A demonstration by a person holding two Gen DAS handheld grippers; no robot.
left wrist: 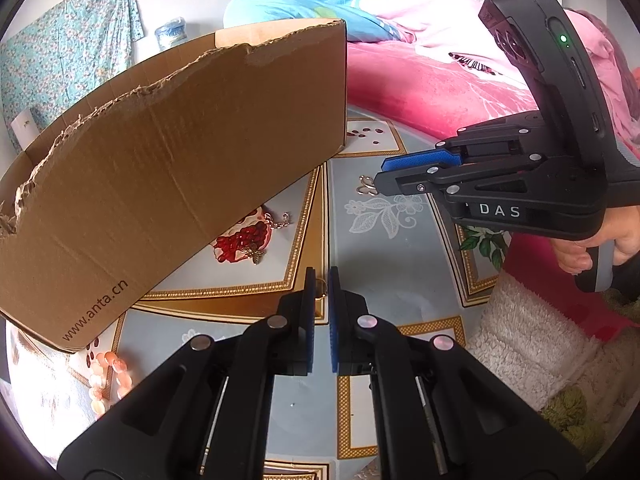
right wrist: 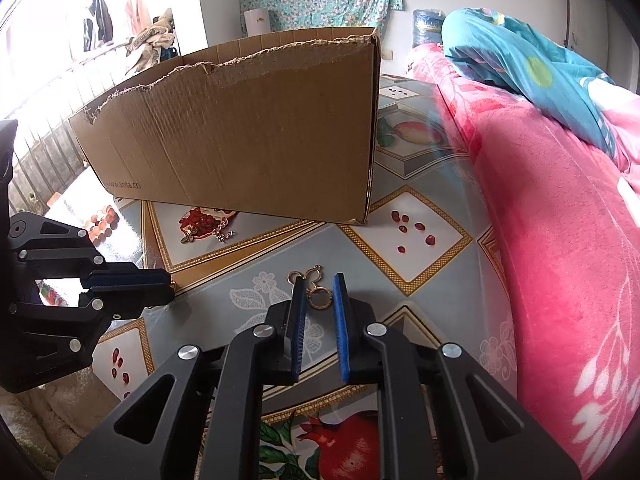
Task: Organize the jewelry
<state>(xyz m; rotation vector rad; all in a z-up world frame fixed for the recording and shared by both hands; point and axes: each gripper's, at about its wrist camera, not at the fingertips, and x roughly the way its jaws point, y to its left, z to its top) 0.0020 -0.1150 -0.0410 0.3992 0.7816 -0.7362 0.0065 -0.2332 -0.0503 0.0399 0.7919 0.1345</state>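
Note:
A brown cardboard box (left wrist: pixel 168 152) with a torn rim stands on the patterned tabletop; it also shows in the right wrist view (right wrist: pixel 248 136). My left gripper (left wrist: pixel 321 280) is nearly shut, with a small gold ring (left wrist: pixel 320 286) between its fingertips. In the right wrist view it (right wrist: pixel 170 284) looks shut. My right gripper (right wrist: pixel 319 286) is open just above gold loop earrings (right wrist: pixel 312 286) on the table. It also shows in the left wrist view (left wrist: pixel 380 172), by the earrings (left wrist: pixel 366 186). A butterfly pendant with chain (left wrist: pixel 260 248) lies by the box. A pink bead bracelet (left wrist: pixel 106 376) lies at the left.
A pink bed cover (right wrist: pixel 560 240) runs along the table's right side, with blue bedding (right wrist: pixel 520 64) behind. A fluffy white cloth (left wrist: pixel 528 340) lies at the table's edge. The tabletop (right wrist: pixel 420 240) carries printed pomegranate pictures.

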